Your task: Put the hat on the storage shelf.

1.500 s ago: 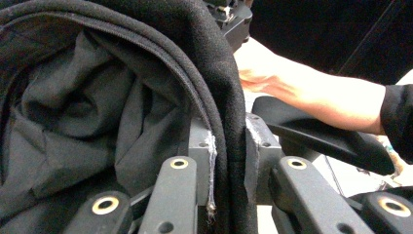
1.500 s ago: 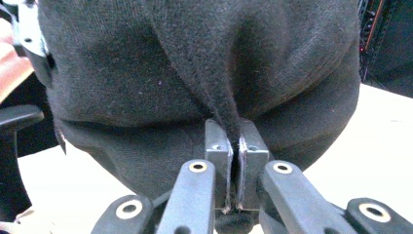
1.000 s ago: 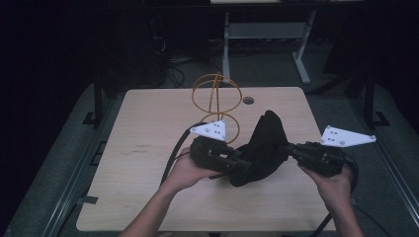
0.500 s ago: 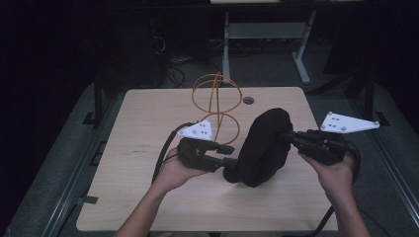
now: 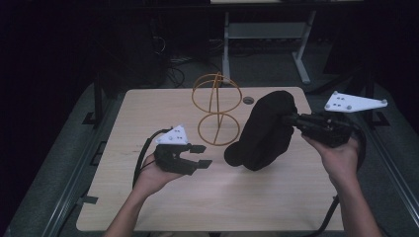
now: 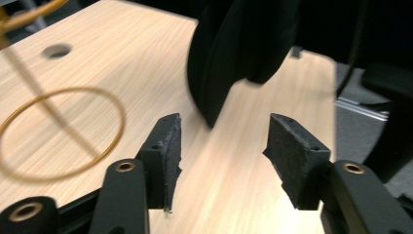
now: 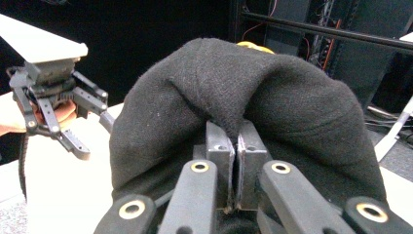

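The right gripper [image 5: 289,118] pinches a fold of the black cloth [image 5: 262,131] between closed jaws, holding it up near the table's [image 5: 148,106] right edge. The left gripper [image 5: 201,155], jaws spread and empty, hovers beside the gold wire stand [image 5: 216,109].

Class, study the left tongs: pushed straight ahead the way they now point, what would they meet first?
Most likely the black cloth hanging from the right tongs. It sits dead ahead between the open left tongs, with bare table before it; depth is uncertain.
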{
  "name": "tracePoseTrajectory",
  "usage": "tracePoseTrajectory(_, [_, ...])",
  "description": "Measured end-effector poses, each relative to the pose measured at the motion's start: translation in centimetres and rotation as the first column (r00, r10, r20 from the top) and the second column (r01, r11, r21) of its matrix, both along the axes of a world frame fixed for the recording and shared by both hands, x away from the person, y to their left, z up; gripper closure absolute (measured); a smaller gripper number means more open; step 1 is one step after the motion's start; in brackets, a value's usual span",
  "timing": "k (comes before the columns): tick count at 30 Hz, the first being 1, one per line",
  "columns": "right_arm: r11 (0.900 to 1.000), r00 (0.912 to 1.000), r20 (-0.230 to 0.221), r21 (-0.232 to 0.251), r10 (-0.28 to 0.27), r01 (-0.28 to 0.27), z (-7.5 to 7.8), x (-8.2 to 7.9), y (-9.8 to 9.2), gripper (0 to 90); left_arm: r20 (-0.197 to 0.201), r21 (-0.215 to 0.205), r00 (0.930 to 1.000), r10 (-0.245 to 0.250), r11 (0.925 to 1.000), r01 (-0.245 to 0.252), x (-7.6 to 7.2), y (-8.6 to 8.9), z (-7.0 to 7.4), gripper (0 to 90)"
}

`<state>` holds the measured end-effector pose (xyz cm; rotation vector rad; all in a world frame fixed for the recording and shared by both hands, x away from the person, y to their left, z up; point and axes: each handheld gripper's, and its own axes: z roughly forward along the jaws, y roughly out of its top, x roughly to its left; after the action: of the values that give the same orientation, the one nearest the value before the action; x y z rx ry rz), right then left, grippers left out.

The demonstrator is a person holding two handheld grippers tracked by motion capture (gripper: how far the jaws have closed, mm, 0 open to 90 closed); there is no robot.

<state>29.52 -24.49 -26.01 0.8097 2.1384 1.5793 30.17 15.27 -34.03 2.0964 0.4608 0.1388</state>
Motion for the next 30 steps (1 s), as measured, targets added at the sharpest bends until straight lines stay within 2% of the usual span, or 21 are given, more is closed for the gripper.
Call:
tracePoseTrajectory(2, [1.0, 1.0, 0.005, -0.004, 0.001, -0.001, 0.6, 0.5, 0.2, 87.4, 0.014, 0.03, 0.9996, 0.026, 0.9992, -0.027, 0.1, 0.9, -0.8, 44.3])
tracePoseTrajectory(5, [1.0, 0.9999, 0.01, -0.007, -0.003, 0.003, 1.5, 1.0, 0.4, 87.4, 0.019, 0.051, 0.9976, 0.066, 0.9964, -0.067, 0.1, 1.9, -1.9, 42.3])
tracePoseTrajectory(7, [1.0, 0.9997, 0.023, -0.016, -0.005, 0.005, 2.5, 1.7, 0.7, 87.4, 0.009, 0.065, 0.9953, 0.097, 0.9932, -0.097, 0.2, 3.0, -3.1, 41.5])
tracePoseTrajectory(8, [1.0, 0.9997, 0.023, -0.016, -0.005, 0.005, 2.5, 1.7, 0.7, 87.4, 0.009, 0.065, 0.9953, 0.097, 0.9932, -0.097, 0.2, 3.0, -3.1, 41.1])
tracePoseTrajectory(9, [1.0, 0.9996, 0.028, -0.019, -0.005, 0.006, 2.9, 1.9, 0.9, 87.4, 0.005, 0.068, 0.9934, 0.114, 0.9911, -0.114, 0.3, 3.5, -3.7, 41.1])
tracePoseTrajectory(11, [1.0, 0.9993, 0.038, -0.02, -0.008, 0.009, 4.1, 2.7, 1.3, 87.3, -0.004, 0.071, 0.9912, 0.132, 0.9887, -0.132, 0.5, 4.1, -4.5, 38.0])
tracePoseTrajectory(12, [1.0, 0.9993, 0.038, -0.02, -0.008, 0.009, 4.1, 2.7, 1.3, 87.3, -0.011, 0.074, 0.9891, 0.147, 0.9866, -0.146, 0.7, 4.4, -5.1, 38.0])
tracePoseTrajectory(13, [1.0, 0.9992, 0.038, -0.028, -0.009, 0.01, 4.8, 3.2, 1.6, 87.3, -0.024, 0.073, 0.9853, 0.169, 0.9832, -0.167, 0.9, 4.9, -6.1, 36.1])
tracePoseTrajectory(14, [1.0, 0.9992, 0.038, -0.028, -0.009, 0.01, 4.8, 3.2, 1.6, 87.3, -0.024, 0.073, 0.9853, 0.169, 0.9832, -0.167, 0.9, 4.9, -6.1, 36.0])
tracePoseTrajectory(15, [0.999, 0.9991, 0.041, -0.04, -0.01, 0.012, 5.7, 3.8, 2.1, 87.3, -0.022, 0.105, 0.983, 0.183, 0.9781, -0.179, 1.1, 5.3, -6.8, 35.2])
tracePoseTrajectory(16, [0.999, 0.9991, 0.041, -0.04, -0.01, 0.012, 5.7, 3.8, 2.1, 87.3, -0.022, 0.105, 0.983, 0.183, 0.9781, -0.179, 1.1, 5.3, -6.8, 34.2])
tracePoseTrajectory(17, [0.999, 0.999, 0.045, -0.044, -0.009, 0.01, 6.1, 4.1, 2.4, 87.3, -0.015, 0.113, 0.9795, 0.201, 0.9737, -0.198, 1.2, 5.5, -7.1, 34.2])
tracePoseTrajectory(19, [0.998, 0.9988, 0.049, -0.063, -0.007, 0.01, 7.3, 5.1, 3.3, 87.3, -0.015, 0.108, 0.9755, 0.22, 0.9703, -0.217, 1.3, 6.0, -7.4, 32.5])
tracePoseTrajectory(22, [0.997, 0.9987, 0.052, -0.074, -0.005, 0.009, 8.0, 5.8, 3.9, 87.3, -0.007, 0.12, 0.9736, 0.228, 0.9668, -0.226, 1.4, 6.3, -7.4, 32.2])
tracePoseTrajectory(25, [0.995, 0.9989, 0.047, -0.096, 0.006, -0.002, 9.2, 7.3, 5.4, 87.2, -0.002, 0.115, 0.9734, 0.229, 0.967, -0.227, 1.3, 6.5, -7.4, 31.5])
tracePoseTrajectory(26, [0.995, 0.9989, 0.047, -0.096, 0.006, -0.002, 9.2, 7.3, 5.4, 87.2, -0.004, 0.115, 0.973, 0.231, 0.9667, -0.229, 1.3, 6.5, -7.4, 31.5])
tracePoseTrajectory(28, [0.994, 0.9991, 0.041, -0.106, 0.01, -0.006, 9.6, 8.2, 6.3, 87.2, 0.002, 0.113, 0.9727, 0.232, 0.9664, -0.231, 1.3, 6.6, -7.5, 31.2])
tracePoseTrajectory(29, [0.993, 0.9994, 0.032, -0.119, 0.016, -0.012, 9.9, 9.1, 7.1, 87.2, 0.0, 0.113, 0.9723, 0.234, 0.9661, -0.232, 1.4, 6.7, -7.7, 31.2])
tracePoseTrajectory(30, [0.993, 0.9994, 0.032, -0.119, 0.016, -0.012, 9.9, 9.1, 7.1, 87.2, 0.0, 0.113, 0.9723, 0.234, 0.9661, -0.232, 1.4, 6.7, -7.7, 31.2])
